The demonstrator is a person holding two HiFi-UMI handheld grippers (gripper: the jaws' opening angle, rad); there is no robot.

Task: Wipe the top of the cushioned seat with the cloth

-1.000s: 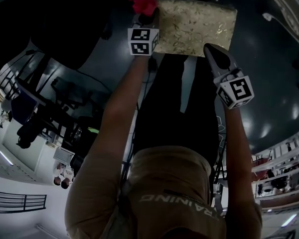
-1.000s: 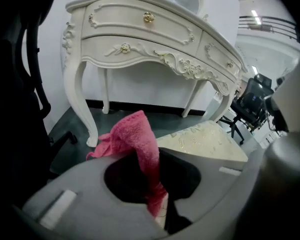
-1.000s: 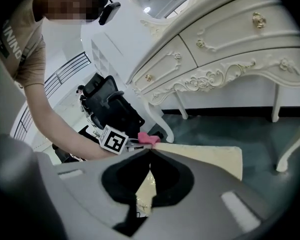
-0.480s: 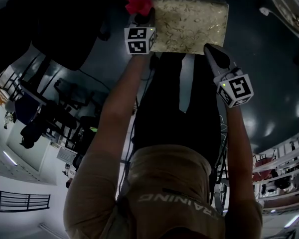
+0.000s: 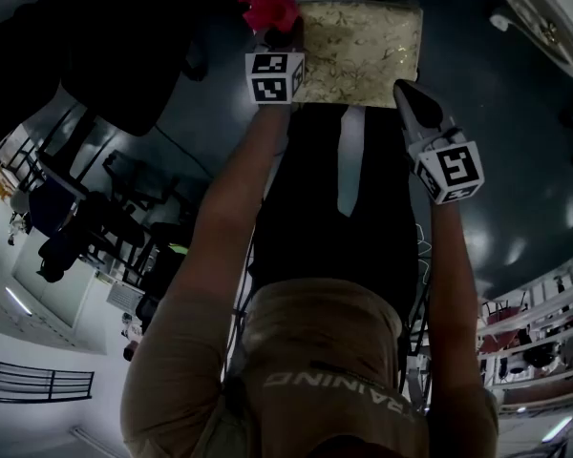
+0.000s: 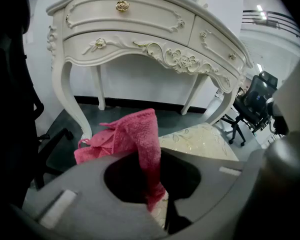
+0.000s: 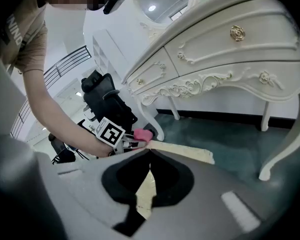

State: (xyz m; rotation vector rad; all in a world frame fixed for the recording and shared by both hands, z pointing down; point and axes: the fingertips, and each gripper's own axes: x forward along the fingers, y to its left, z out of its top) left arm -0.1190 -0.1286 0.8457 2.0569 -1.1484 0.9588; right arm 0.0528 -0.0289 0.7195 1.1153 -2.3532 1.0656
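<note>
Between the jaws of my left tongs (image 6: 155, 194) sits a fold of the pink terry cloth (image 6: 135, 134). They are closed tight on it, and the rest of the cloth bunches up above and to the left of them. From the head view, those left tongs (image 5: 279, 36) sit at the left edge of the cream, leaf-patterned cushioned seat (image 5: 358, 51), near its far corner. The cloth (image 5: 270, 8) sticks out just past that corner. I cannot tell whether the cloth actually presses on the fabric.

My right tongs (image 7: 150, 154) are closed to a thin slit with the tips meeting, and they grip nothing; only a sliver of the seat (image 7: 185, 153) shows through the gap. Seen from the head view, the right tongs (image 5: 408, 93) are just beside the seat's near right corner, well apart from the left pair. Looking along the right tongs, I see the seat top stretching away to the cloth (image 7: 142, 134) at its far end.

Behind the seat stands a white carved desk with gold knobs (image 6: 140, 34), its curved legs on the dark grey-green floor (image 6: 125, 111). A black office chair (image 6: 255, 96) stands to the right of the desk.
</note>
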